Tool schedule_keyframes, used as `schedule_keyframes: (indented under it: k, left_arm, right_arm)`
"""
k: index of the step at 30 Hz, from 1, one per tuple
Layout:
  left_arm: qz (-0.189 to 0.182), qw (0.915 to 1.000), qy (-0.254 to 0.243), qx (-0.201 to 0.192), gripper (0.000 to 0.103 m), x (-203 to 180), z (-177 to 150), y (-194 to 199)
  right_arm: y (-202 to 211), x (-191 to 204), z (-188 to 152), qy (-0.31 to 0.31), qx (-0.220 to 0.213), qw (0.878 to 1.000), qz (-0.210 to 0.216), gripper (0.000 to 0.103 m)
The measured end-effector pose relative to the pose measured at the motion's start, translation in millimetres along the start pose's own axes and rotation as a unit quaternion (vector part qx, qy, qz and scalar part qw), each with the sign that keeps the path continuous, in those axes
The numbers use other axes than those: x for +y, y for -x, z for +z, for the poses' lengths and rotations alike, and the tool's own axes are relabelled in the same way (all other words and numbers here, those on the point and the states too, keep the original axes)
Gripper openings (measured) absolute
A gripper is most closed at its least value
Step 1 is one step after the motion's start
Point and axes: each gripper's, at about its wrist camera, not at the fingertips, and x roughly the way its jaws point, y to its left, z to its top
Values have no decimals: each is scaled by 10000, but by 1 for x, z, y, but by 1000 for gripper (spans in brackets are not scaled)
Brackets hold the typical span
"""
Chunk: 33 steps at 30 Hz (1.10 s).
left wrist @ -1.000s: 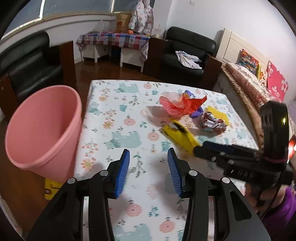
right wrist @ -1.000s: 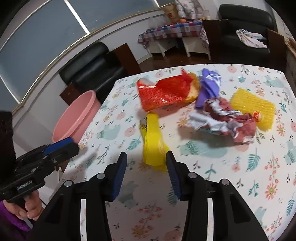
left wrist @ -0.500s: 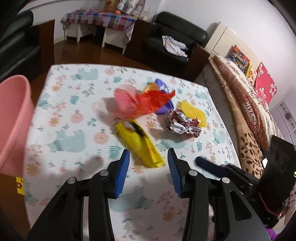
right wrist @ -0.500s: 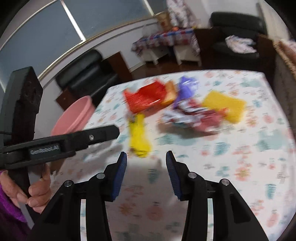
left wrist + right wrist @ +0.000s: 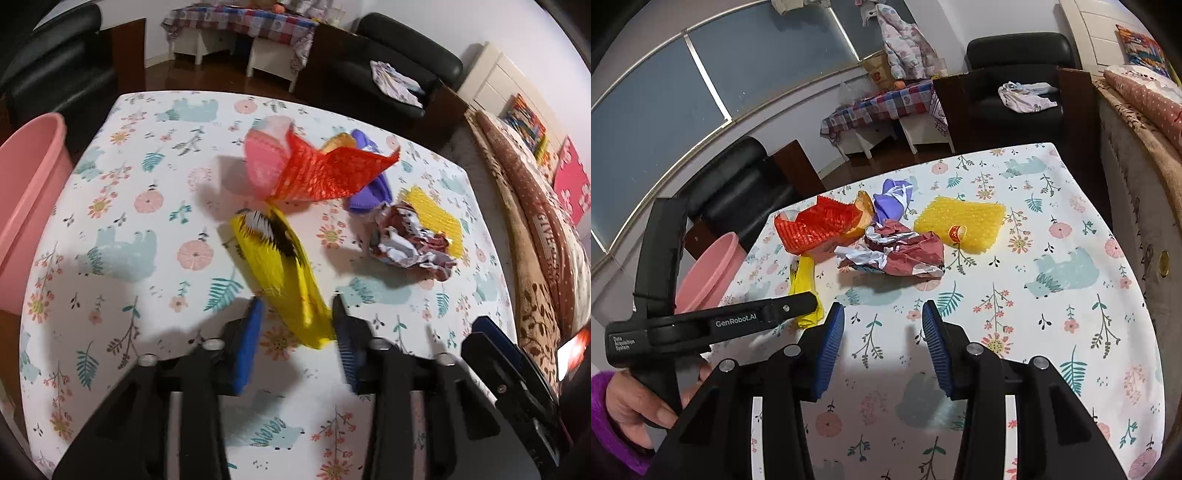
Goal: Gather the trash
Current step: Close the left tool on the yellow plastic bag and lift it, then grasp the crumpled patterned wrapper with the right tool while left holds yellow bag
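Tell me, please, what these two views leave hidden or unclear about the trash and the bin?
- Pink bin: cut by the left wrist view's edge; the left tool hides part of it in the right wrist view. Contents unseen.
- Yellow wrapper: near end blurred.
- Purple bag: mostly behind the red mesh bag.

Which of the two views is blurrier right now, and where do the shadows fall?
Left wrist view: fingers smeared by motion, yellow wrapper soft. Right wrist view: sharper, gripper shadow on the tablecloth between its fingers. Both bend the room's edges.
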Motion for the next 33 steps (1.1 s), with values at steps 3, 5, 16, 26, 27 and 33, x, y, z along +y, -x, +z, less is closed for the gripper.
schedule_keyframes:
  k: [3,5,16,26,27,33]
  left_arm:
    - [2,9999,75,-74,14,7,-4,5]
    - [91,9998,14,-165,12,8,-7,11]
    - [360,9979,37,-534,10,4,-18,41]
    - [713,9934,264,-859,10,16,-23,67]
    - [737,9929,291,-890,10,18,-25,70]
    - [896,9896,204,-1108,10,29,-37,84]
  right_arm:
    - [-1,1,0,-42,-24,10000,10,44]
    - [1,0,0,-92,-42,9999,50,44]
    - [3,-4,-1,-111,-103,9997,192,44]
    - [8,9,-6,201,-159,9994,226,44]
    - [9,10,-6,216,-180,9993,229,44]
    - [12,4,-4,47,-316,9987,392,50]
